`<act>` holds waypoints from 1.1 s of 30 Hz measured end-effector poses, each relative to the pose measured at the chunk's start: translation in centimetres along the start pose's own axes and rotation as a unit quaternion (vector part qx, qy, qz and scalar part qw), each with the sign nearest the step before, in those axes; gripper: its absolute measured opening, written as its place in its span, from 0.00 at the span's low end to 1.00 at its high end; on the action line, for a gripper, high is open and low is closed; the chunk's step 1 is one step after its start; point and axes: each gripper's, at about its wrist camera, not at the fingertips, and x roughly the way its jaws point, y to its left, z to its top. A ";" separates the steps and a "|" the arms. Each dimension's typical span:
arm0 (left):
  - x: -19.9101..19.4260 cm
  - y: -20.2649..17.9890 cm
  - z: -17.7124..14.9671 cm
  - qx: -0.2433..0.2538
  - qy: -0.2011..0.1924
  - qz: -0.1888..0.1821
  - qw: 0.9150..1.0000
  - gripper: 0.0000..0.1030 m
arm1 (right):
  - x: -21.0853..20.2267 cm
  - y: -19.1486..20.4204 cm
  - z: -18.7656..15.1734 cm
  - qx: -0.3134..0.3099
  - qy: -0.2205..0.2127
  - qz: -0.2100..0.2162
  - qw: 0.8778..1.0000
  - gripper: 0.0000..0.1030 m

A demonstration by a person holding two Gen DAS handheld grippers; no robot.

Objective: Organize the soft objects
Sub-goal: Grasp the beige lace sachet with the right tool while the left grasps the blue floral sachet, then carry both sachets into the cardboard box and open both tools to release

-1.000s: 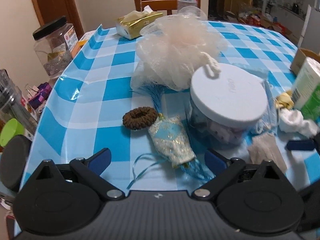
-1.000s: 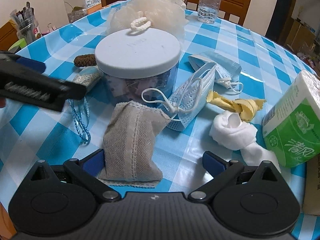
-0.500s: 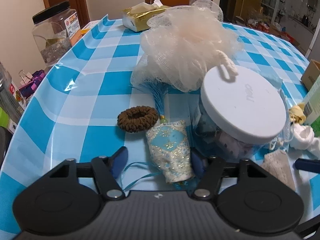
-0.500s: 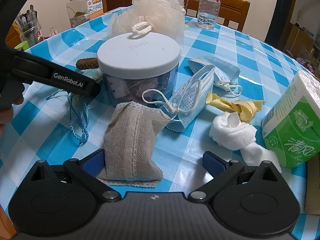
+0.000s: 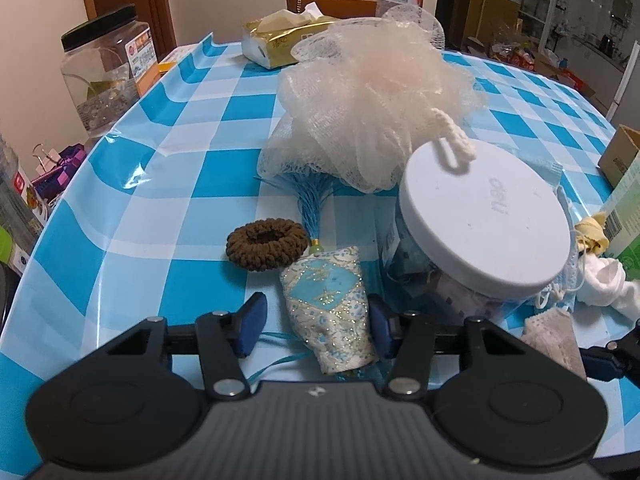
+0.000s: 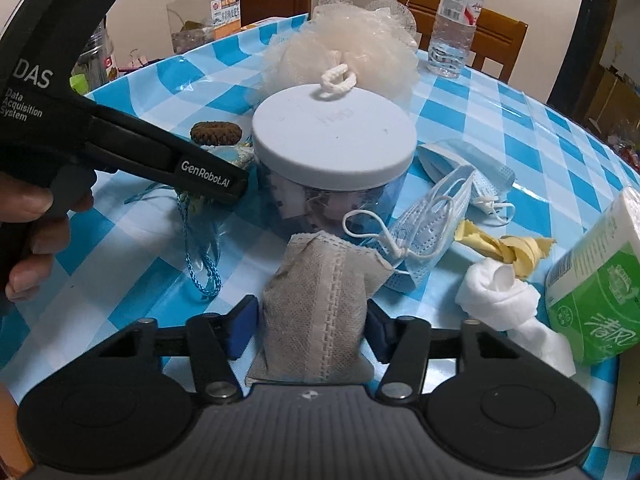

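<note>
The blue embroidered sachet (image 5: pixel 332 316) lies on the bench (image 5: pixel 160 184) between the closing jaws of the left hand-held gripper (image 5: pixel 316 320); only its right pad touches. The grey mesh pouch (image 6: pixel 320 304) lies between the right hand-held gripper's (image 6: pixel 310 328) closing jaws, left pad just clear.

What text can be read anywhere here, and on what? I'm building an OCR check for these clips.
"DAS" and "Data Acquisition System": body of the left gripper.
"GenRobot.AI": on its finger.
"deli": embossed on the white jar lid, seen upside down.
Green tissue pack: large Chinese characters, not legible to me.
Water bottle, black-lidded jar and gold tissue pack: labels too small or blurred.
</note>
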 end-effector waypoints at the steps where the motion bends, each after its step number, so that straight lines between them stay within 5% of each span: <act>1: 0.0 0.1 0.0 0.000 0.000 -0.002 1.000 0.44 | 0.0 0.0 0.0 0.000 0.001 -0.002 1.000 0.53; 10: -0.9 0.5 0.3 0.005 0.002 -0.019 1.000 0.26 | -0.9 -0.3 0.2 -0.007 0.006 -0.002 1.000 0.39; 33: -12.7 -1.2 0.9 0.126 0.014 -0.076 0.989 0.23 | -9.2 -4.1 0.9 -0.033 -0.002 0.053 0.998 0.38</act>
